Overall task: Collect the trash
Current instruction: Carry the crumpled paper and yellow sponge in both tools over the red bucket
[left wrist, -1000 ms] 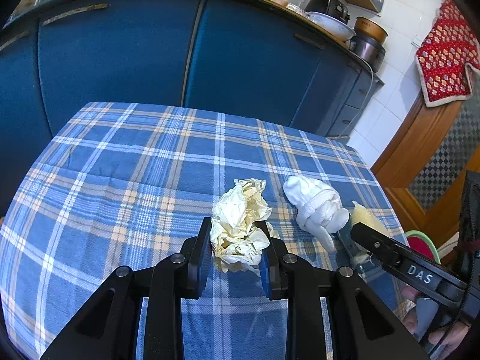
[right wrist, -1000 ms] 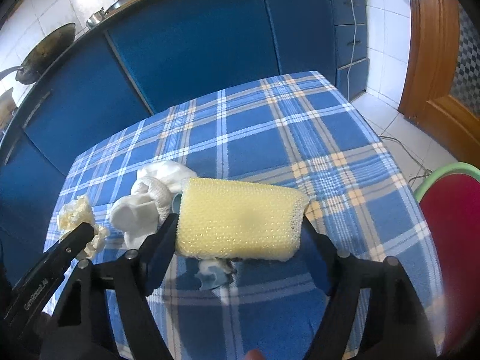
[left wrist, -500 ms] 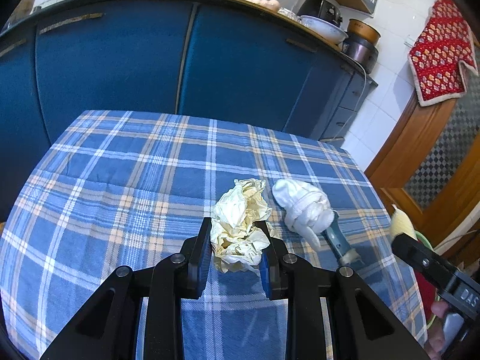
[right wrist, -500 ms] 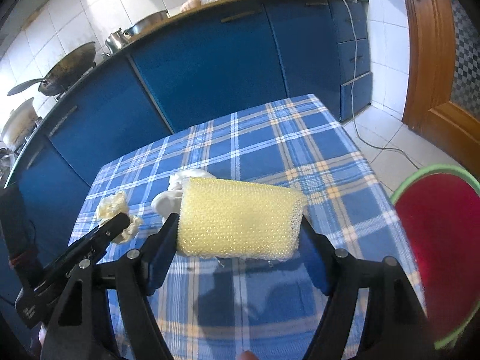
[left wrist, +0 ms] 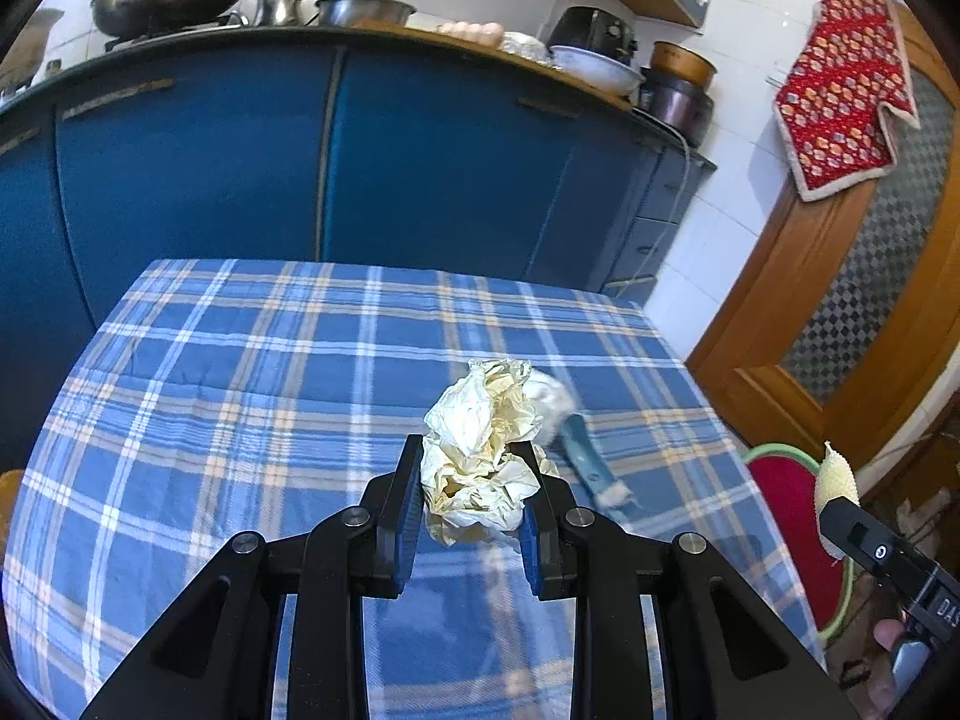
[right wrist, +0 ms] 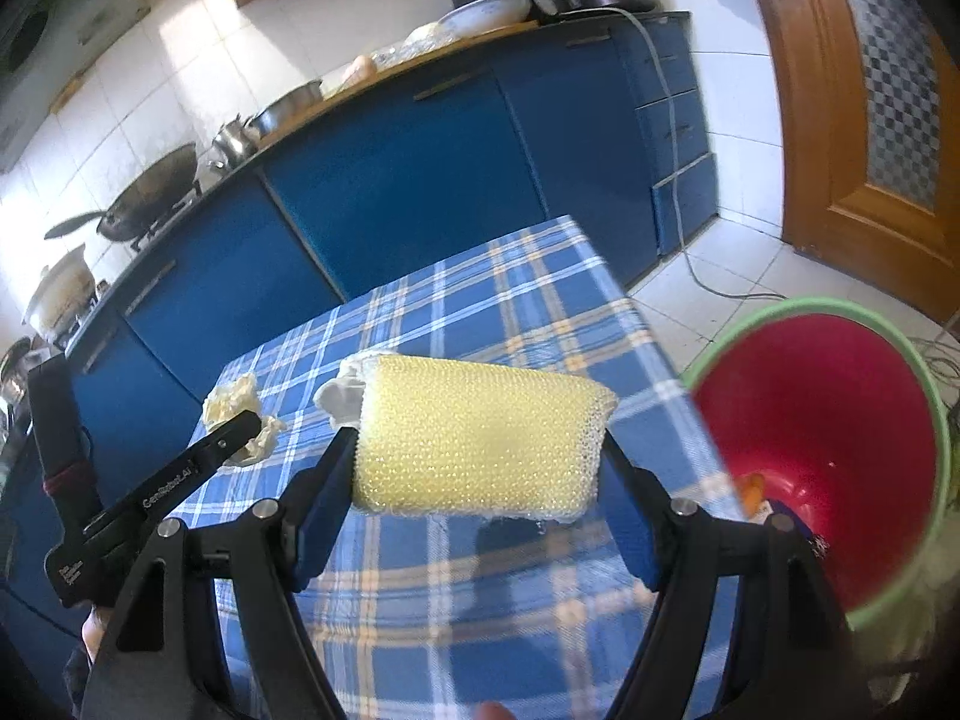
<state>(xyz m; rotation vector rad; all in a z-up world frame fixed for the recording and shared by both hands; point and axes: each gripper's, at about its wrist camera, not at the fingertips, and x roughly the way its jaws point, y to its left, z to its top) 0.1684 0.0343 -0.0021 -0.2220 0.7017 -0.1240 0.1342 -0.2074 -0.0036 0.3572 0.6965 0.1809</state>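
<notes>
You are in the carry step: both pieces of trash are lifted and neither has been dropped yet. Your left hand-held gripper (left wrist: 471,507) is nearly closed, its blue pads pinching the crumpled paper (left wrist: 480,456) at the centre of the left wrist frame, above the checked bench (left wrist: 240,396). Your right hand-held gripper (right wrist: 480,468) stands wide, its jaws pressed on the two ends of the yellow sponge (right wrist: 480,438), which fills the middle of the right wrist frame. The red bin (right wrist: 828,456) with its green rim sits at the right edge of that frame, off the bench corner and lower down, so I judge it is the target. The next move calls for bringing the sponge over the bin's mouth before you let the jaws part, then bringing the paper across likewise; release too early and the light sponge may land on the rim or floor. One item is left on the bench: a white wad (right wrist: 339,396) with a blue handle (left wrist: 585,462), mostly hidden behind the paper in the left view and behind the sponge in the right, and blurred, so I cannot tell what it is. The bin's far rim is cut off by the frame edge, and something small and orange inside it is too unclear to name.
</notes>
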